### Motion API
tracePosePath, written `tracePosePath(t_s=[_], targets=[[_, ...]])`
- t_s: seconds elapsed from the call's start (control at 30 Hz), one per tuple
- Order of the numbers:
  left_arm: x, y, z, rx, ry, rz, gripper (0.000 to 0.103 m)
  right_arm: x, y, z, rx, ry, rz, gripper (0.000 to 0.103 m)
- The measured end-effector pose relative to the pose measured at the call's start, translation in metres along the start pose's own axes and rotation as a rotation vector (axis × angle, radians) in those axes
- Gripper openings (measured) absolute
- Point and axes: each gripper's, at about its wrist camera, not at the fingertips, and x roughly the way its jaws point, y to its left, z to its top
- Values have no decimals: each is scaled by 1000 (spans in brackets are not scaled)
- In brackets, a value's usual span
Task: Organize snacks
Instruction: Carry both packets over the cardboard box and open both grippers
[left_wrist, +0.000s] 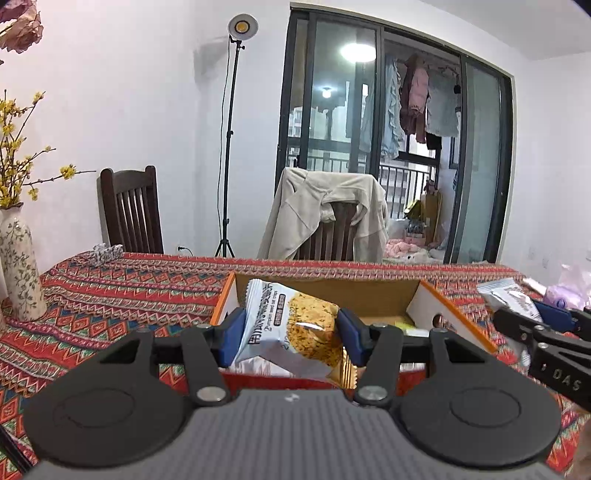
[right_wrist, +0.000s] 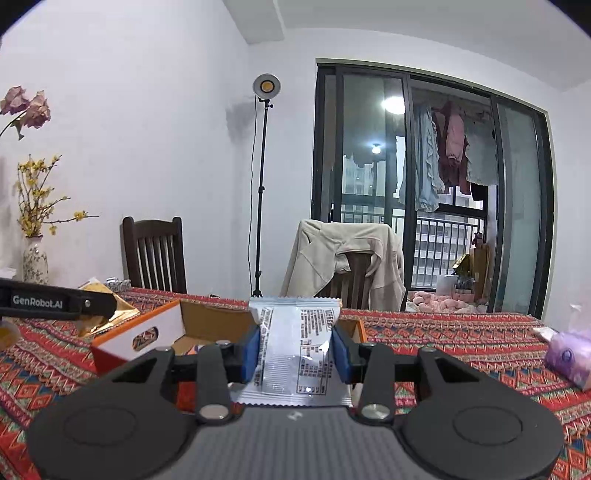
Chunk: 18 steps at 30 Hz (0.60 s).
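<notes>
Both hands loaded above the open orange-and-white cardboard box (left_wrist: 439, 299)

Left hand-held gripper (left_wrist: 291, 334) clamps a white-and-gold crisp packet (left_wrist: 295, 325) directly over it; right hand-held gripper (right_wrist: 295, 350) clamps a white wrapper (right_wrist: 295, 350) upright, box lower-left.

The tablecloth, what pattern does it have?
The tablecloth has red, orange and teal zigzag and diamond stripes, clearest in the left wrist view.

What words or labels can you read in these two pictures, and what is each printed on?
"GenRobot.AI": on the left tongs, seen from the right wrist.
"DAS": partial letters on the right tongs, seen from the left wrist.
"pumpkin seed oat crisps", roughly: on the yellow snack packet; its larger characters are unclear.
White snack packet: print too small.
</notes>
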Motion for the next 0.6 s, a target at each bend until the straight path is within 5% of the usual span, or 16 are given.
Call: tracePosePath(t_s=[0.37,0.6], targets=[[48,-2,21,-48,-16,42,55,67,-1,26,38,25,-23,40],[81,11,19,-98,0,77,55,99,-7,12,58,38,-35,40]])
